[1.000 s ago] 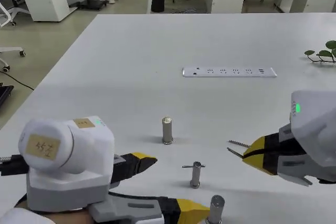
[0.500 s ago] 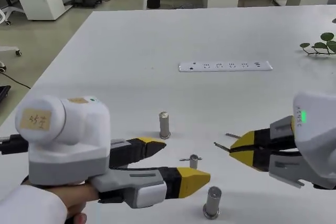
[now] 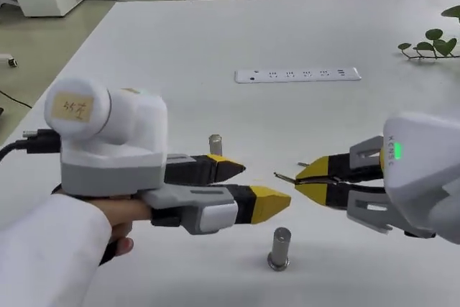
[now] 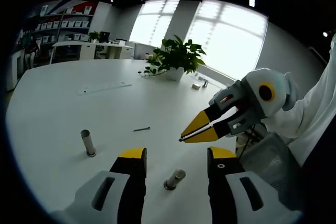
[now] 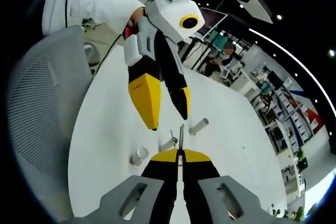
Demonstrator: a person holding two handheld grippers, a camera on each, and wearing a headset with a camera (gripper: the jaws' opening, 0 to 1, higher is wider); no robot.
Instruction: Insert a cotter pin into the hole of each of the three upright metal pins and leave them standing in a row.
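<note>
Head view showed our right gripper (image 3: pixel 300 176) clenched on a thin steel cotter pin (image 3: pixel 284 177) above the white worktop (image 3: pixel 180 48). A short grey upright metal pin (image 3: pixel 279 248) stood nearer us. Our left gripper (image 3: pixel 264 185) hung released. We judged the wire light, springy and slippery, so best pinched by its head.

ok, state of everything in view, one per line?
Left tool: open, empty.
Right tool: shut on a cotter pin.
Near metal pin: upright, hole empty.
Middle metal pin: standing, already pinned through.
Far metal pin: upright, hole empty.
Loose cotter pin: lying on the table.
</note>
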